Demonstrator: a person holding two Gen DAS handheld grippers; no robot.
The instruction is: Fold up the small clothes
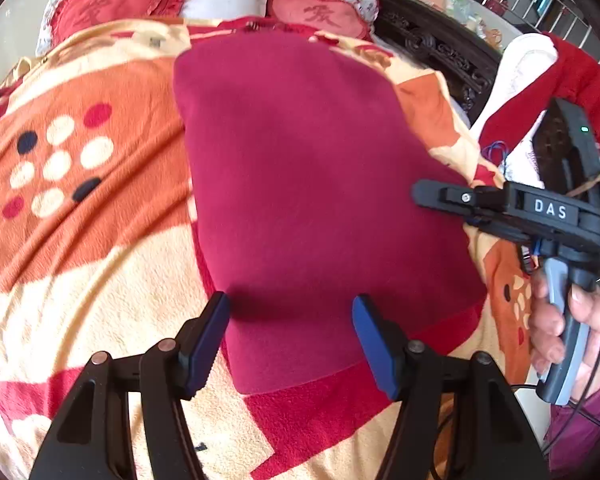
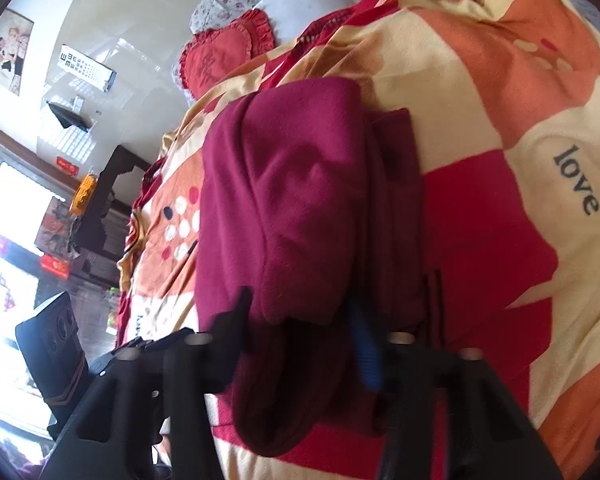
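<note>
Left wrist view: your left gripper (image 1: 290, 336) stands open over the near edge of the maroon garment (image 1: 312, 184), holding nothing; the garment lies folded flat on the blanket (image 1: 80, 240). Your right gripper (image 1: 420, 194) looks closed at the garment's right edge; grip unclear.

Right wrist view: blurred, with cloth bunched between the fingers (image 2: 366, 356). Risk: pulling now could drag the fold open.

My left claw (image 1: 290, 340) has black linkage arms, round metal pins and blue ribbed pads. My right claw (image 1: 432, 194) is black, marked "DAS", with a grey handle, thin black cables and a maroon sleeve (image 1: 580, 428).
</note>
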